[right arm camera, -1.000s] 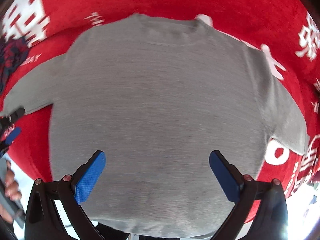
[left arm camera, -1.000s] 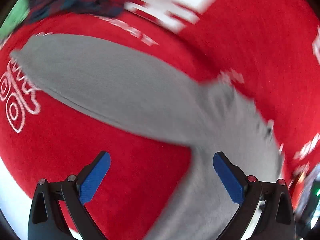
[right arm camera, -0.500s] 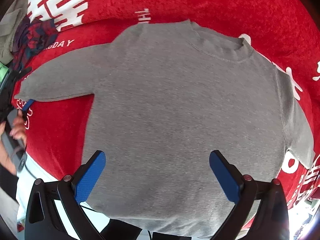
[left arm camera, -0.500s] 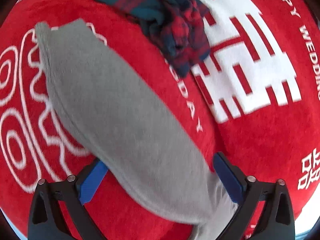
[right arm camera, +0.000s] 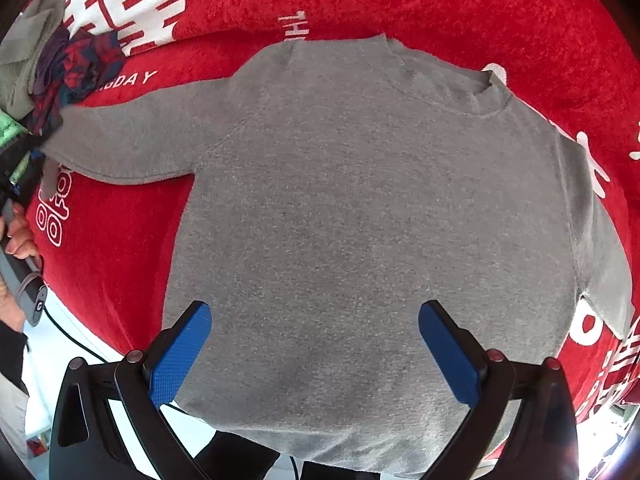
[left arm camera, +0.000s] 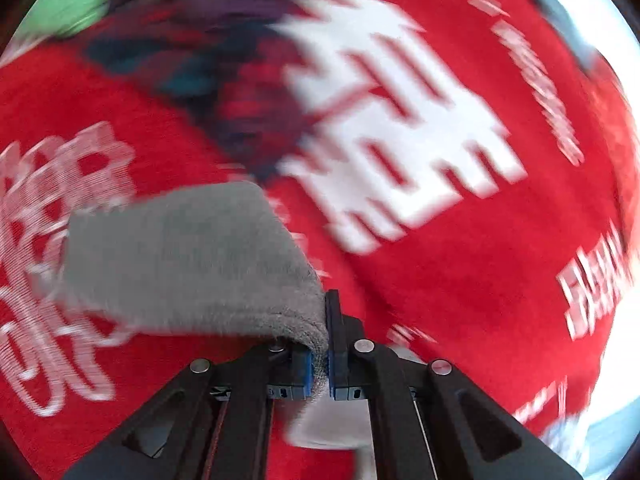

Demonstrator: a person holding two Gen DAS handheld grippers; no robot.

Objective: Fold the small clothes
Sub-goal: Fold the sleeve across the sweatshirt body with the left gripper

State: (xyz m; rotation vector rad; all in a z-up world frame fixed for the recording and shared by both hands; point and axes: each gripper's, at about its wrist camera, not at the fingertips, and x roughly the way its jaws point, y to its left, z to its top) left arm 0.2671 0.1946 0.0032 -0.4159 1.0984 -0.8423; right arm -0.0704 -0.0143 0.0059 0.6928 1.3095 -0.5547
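A grey sweater [right arm camera: 360, 208] lies flat on a red cloth with white print [right arm camera: 400, 0], neck away from me, hem hanging over the near edge. My right gripper [right arm camera: 314, 344] is open and empty above the lower body of the sweater. My left gripper [left arm camera: 322, 344] is shut on the cuff end of the sweater's left sleeve [left arm camera: 192, 256], which bends up off the cloth. That sleeve shows in the right wrist view [right arm camera: 132, 140], with the left gripper at its end, at the frame's left edge.
A pile of plaid and other clothes [right arm camera: 76, 68] lies at the far left of the red cloth, also in the left wrist view [left arm camera: 224, 92]. The other sleeve [right arm camera: 600, 264] lies along the right side. White floor and a cable [right arm camera: 76, 340] lie below the near edge.
My left gripper has closed on the end of the left sleeve, where it was open over the sleeve before. The right gripper's view has shifted slightly; it stays open.
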